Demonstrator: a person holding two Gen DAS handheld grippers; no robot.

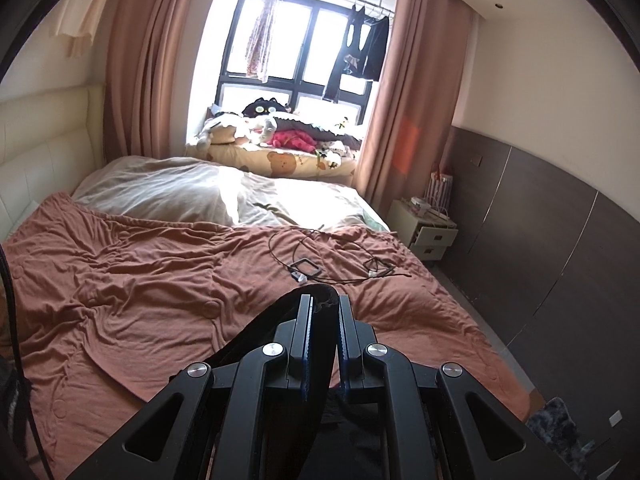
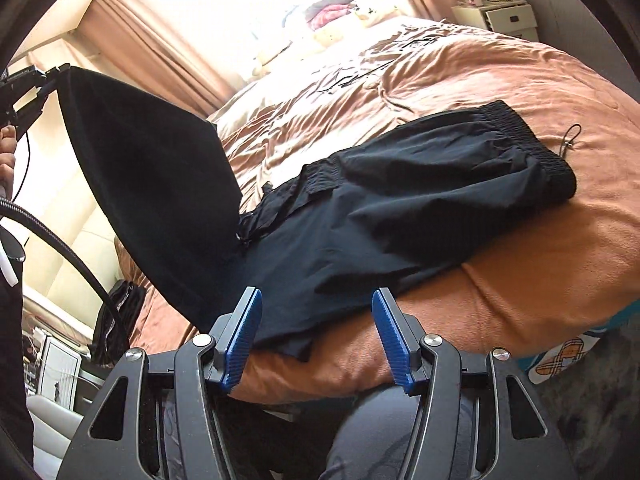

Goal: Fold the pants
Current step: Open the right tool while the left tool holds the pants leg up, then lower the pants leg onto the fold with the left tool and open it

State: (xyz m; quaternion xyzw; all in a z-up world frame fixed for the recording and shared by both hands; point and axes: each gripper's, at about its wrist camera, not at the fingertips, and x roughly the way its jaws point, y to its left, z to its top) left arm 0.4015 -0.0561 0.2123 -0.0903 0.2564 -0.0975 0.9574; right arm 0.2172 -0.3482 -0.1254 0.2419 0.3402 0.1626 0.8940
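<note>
Black pants [image 2: 400, 200] lie across the brown quilt [image 2: 540, 260], their elastic waistband [image 2: 532, 140] toward the right. One leg [image 2: 152, 168] is lifted off the bed to the upper left, where my left gripper [image 2: 38, 80] holds its end. In the left wrist view, the left gripper [image 1: 324, 300] is shut on that black fabric [image 1: 260, 336], which drapes down to its left. My right gripper [image 2: 316, 292] stands open above the near edge of the pants. Its blue pads [image 2: 390, 336] touch nothing.
Thin black cables and a small frame [image 1: 308, 268] lie on the quilt [image 1: 140, 280] toward the far side. Beyond are a pale duvet [image 1: 180, 192], a window seat with stuffed toys [image 1: 280, 132] and a white nightstand [image 1: 432, 236]. A black hose [image 2: 60, 248] hangs at left.
</note>
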